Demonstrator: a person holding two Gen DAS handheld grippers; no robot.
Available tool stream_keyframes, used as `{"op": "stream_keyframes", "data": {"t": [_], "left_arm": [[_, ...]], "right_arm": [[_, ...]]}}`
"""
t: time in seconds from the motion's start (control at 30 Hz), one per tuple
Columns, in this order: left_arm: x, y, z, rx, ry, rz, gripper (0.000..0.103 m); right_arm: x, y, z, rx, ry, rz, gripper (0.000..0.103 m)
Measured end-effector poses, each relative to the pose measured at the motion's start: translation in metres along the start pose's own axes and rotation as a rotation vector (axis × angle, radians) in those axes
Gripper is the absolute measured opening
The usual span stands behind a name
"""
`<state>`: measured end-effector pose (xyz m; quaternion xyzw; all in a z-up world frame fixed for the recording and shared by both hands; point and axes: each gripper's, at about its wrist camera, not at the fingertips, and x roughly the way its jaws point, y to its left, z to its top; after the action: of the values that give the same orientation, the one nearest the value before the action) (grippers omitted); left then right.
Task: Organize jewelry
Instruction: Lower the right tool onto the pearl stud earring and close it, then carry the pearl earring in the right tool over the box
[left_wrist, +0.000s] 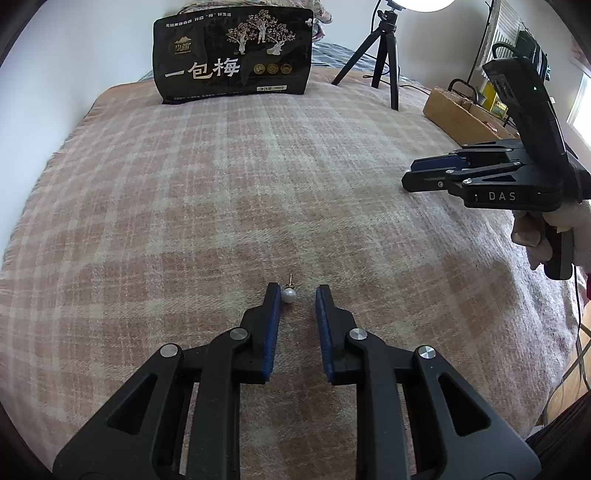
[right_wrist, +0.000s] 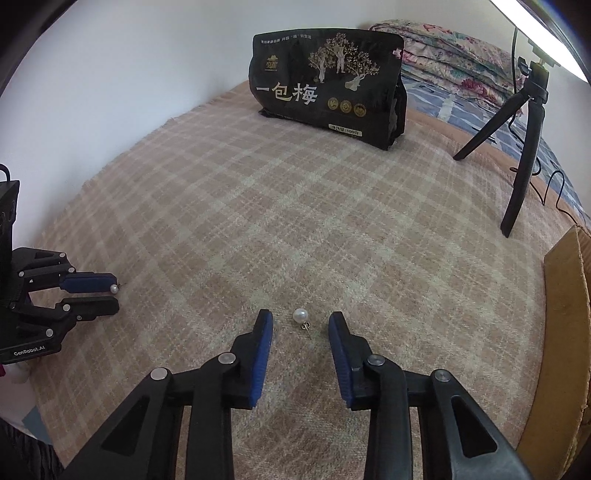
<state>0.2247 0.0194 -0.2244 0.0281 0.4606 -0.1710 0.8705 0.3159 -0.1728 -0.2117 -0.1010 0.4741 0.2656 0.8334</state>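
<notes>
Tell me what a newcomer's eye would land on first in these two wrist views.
First, the two pearl stud earrings on the plaid blanket: one pearl earring lies between the fingers of the left claw, against the left pad, and the other pearl earring sits in the open gap of the right claw. Next, the big black snack bag with gold trees, upright at the far end, with a black tripod to its right.

A plaid blanket in pink and cream is covering the bed. A black snack bag (gold trees printed on it) is standing upright at the far end. 1 black tripod is standing to its right, near a cardboard box. Folded floral quilts are lying behind.
</notes>
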Motion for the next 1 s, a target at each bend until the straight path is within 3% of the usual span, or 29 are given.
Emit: {"op": "stream_keyframes", "data": {"t": [0.27, 0.6, 1.0], "left_arm": [[0.000, -0.001, 0.000, 0.003, -0.002, -0.001, 0.016], [-0.001, 0.000, 0.000, -0.006, -0.005, -0.003, 0.007], [-0.012, 0.001, 0.000, -0.029, -0.027, 0.003, 0.006]], "right_arm": [[0.003, 0.004, 0.003, -0.019, 0.004, -0.013, 0.026], [0.004, 0.010, 0.003, -0.039, 0.010, -0.047, 0.007], [-0.011, 0.011, 0.004, -0.003, -0.030, -0.039, 0.006]]}}
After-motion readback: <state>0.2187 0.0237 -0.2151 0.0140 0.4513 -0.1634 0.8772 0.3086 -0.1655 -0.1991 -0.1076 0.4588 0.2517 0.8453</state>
